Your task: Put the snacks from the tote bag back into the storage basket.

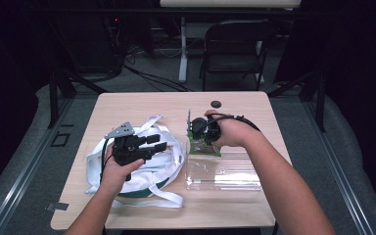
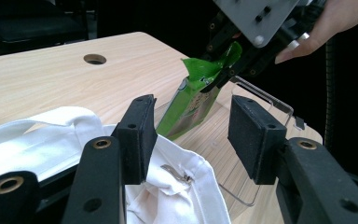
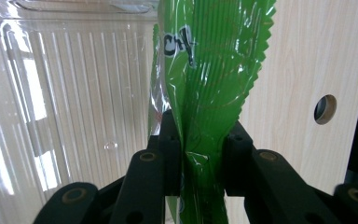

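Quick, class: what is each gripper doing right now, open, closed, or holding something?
Left gripper: open, holding nothing, above the white cloth bag.
Right gripper: closed on the green packet.

green pouch (image 3: 205,70) print partly unreadable, its lower end hidden behind right tongs (image 3: 200,154)

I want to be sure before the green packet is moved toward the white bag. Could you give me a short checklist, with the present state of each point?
1. Right gripper shut on the green packet: ok, both jaws pinch its crimped top edge.
2. Packet lifted off the clear plastic tray: cannot tell; in the left gripper view its lower end is hidden behind a jaw.
3. Left gripper free to help: ok, its jaws stand open with nothing between them.
4. White cloth bag opened to receive: not ok, it lies flat and crumpled on the table.
5. Left gripper placed at the bag: ok, it sits over the cloth.
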